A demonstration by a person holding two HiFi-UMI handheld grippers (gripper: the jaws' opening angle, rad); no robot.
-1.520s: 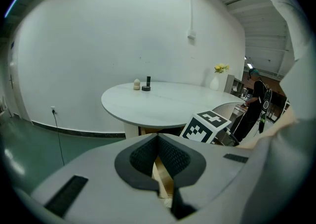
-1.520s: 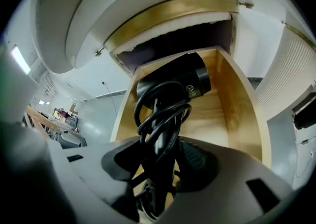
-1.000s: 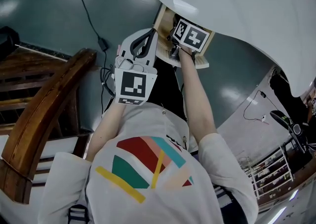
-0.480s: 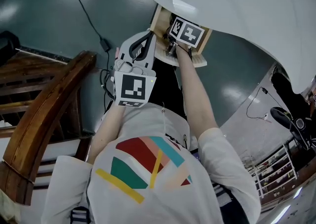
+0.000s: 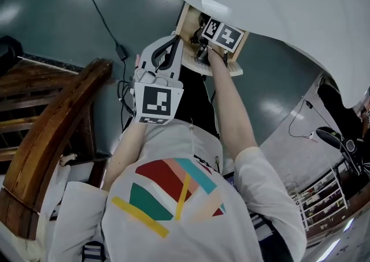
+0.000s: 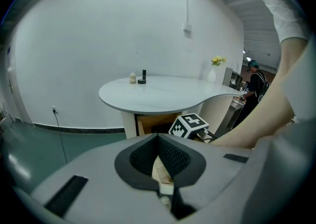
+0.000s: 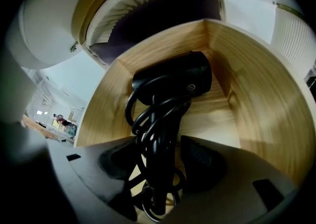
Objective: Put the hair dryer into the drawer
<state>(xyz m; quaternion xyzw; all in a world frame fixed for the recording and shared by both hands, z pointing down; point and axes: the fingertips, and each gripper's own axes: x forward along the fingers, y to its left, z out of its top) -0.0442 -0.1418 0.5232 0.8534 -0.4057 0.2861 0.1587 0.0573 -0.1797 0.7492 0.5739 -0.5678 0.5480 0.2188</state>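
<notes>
**A:** Where is the black hair dryer (image 7: 170,77)?

**B:** It lies on the bottom of the pale wooden drawer (image 7: 256,114), barrel toward the back corner. Its black cord (image 7: 143,129) is looped over the handle, which keeps the cord inside rather than trailing over the front.

**A:** And the right gripper (image 7: 158,161)?

**B:** It points down into the drawer. Its fingers (image 7: 200,158) have just been opening. They stand wide on either side of the handle and cord with a gap showing, so the dryer looks to be resting on the wood, not gripped.

**A:** The left gripper (image 6: 159,143)?

**B:** It is outside the drawer, facing the round white table (image 6: 168,94). Its fingers are closed together on nothing, and I'd guess it is simply out of the way.

**A:** What remains?

**B:** Probably lifting the right gripper clear without snagging the cord.
</notes>
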